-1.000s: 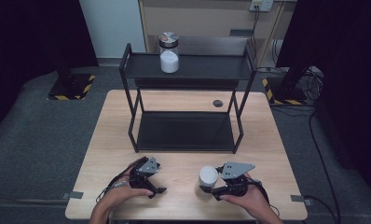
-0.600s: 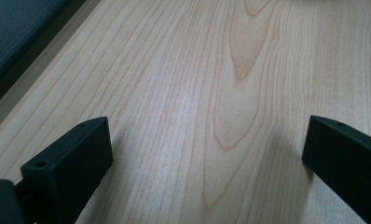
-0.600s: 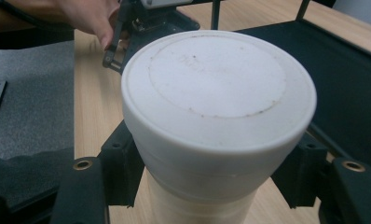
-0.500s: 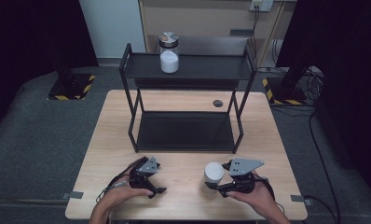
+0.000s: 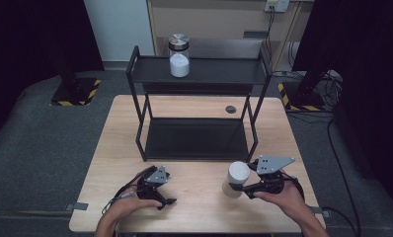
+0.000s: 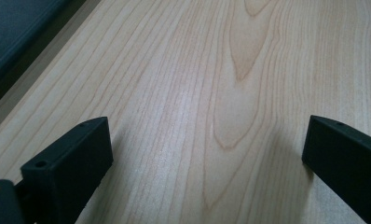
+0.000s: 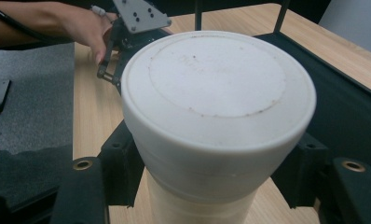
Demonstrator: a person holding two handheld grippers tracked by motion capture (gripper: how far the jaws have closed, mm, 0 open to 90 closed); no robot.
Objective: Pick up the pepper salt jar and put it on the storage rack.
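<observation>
The wooden table (image 5: 194, 207) carried a black two-tier shelf rack (image 5: 197, 111) across its far half, open at the front. On the rack's top tier, toward its left, stood a glass jar (image 5: 178, 55) with a metal lid and white contents, upright. A small dark round disc (image 5: 230, 109) lay on the tabletop behind the rack. In front of the rack, at the right near edge, the right gripper (image 5: 244, 187) was clamped on a white lidded container (image 5: 235, 179), jaws pressing its sides just under the lid. The container's long axis ran nearly vertical, tilted slightly, its flat lid facing up; it stood well apart from the rack's lower tier. At the near left, the left gripper (image 5: 167, 200) rested low on bare wood, its jaws spread wide.
</observation>
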